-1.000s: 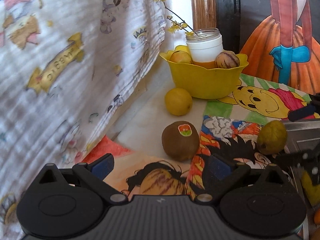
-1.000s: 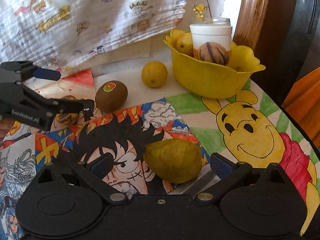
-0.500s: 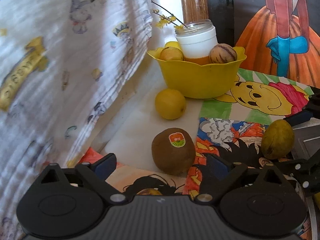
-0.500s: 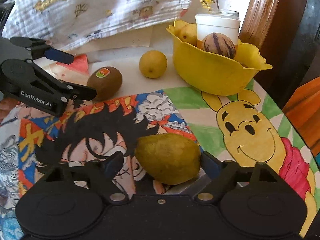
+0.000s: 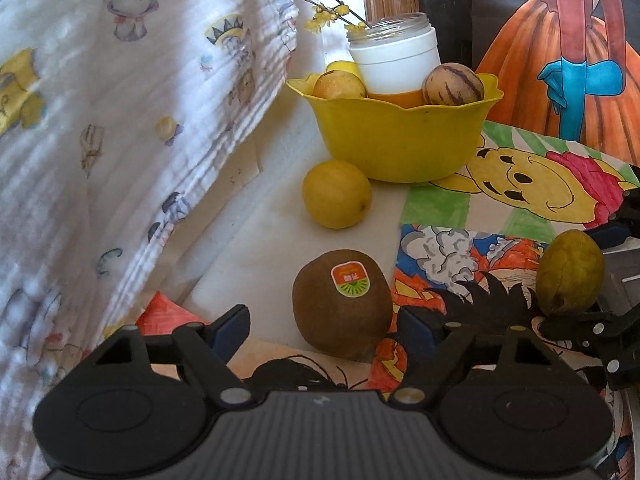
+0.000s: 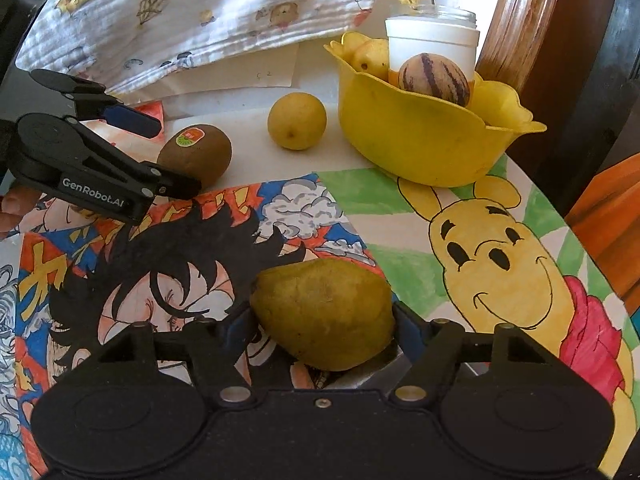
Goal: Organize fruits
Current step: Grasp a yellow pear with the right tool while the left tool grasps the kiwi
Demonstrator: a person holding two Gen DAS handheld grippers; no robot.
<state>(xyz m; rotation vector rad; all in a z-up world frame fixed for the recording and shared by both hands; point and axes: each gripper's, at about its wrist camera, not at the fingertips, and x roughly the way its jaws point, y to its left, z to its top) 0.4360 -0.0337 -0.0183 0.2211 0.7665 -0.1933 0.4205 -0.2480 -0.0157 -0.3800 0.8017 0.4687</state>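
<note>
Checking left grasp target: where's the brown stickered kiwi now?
Left wrist view, centre: brown stickered kiwi lies between the closing left gripper fingers, before the round yellow lemon.

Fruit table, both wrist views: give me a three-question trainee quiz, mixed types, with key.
1. True or false: the kiwi lies inside the yellow bowl.
2. Which fruit sits between the fingers of the right gripper? A) lemon B) pear C) kiwi
3. Fill in: the white jar stands in the ____.

Key:
1. False. It lies on the table, between the closing jaws of the left gripper, untouched.
2. B. The pear; the pads press on it. The lemon lies loose beside the bowl.
3. Bowl.
</note>
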